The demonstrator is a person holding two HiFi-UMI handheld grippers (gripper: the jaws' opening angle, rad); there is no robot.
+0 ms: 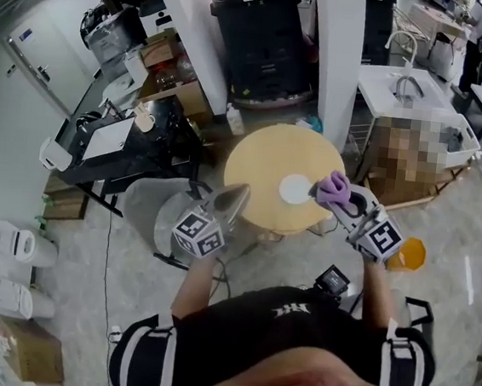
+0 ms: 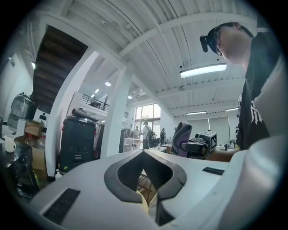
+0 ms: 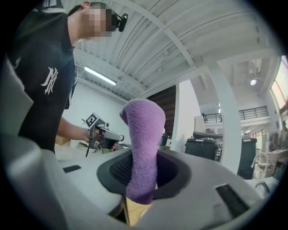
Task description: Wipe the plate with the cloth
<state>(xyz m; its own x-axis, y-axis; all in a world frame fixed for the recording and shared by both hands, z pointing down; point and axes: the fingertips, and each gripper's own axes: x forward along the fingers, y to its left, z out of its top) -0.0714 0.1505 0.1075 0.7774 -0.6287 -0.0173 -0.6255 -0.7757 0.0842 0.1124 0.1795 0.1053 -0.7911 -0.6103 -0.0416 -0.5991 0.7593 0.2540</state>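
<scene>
Overhead, the round wooden table (image 1: 257, 160) is the largest thing, and both grippers cut off its near edge. The left gripper (image 1: 237, 196) hangs over the table's near-left rim with its jaws pressed together and nothing in them. The left gripper view shows only a sliver of the table through the slot beneath them. The right gripper (image 1: 337, 194) reaches in from the table's right side, its jaws clamped on the purple cloth (image 1: 336, 186). In the right gripper view the cloth stands up between the pads in a folded hump. The white plate (image 1: 294, 189) lies near the table's middle, just left of the cloth. The cloth meets or overlaps the plate's right rim, but whether they touch cannot be told. Neither gripper view shows the plate.
</scene>
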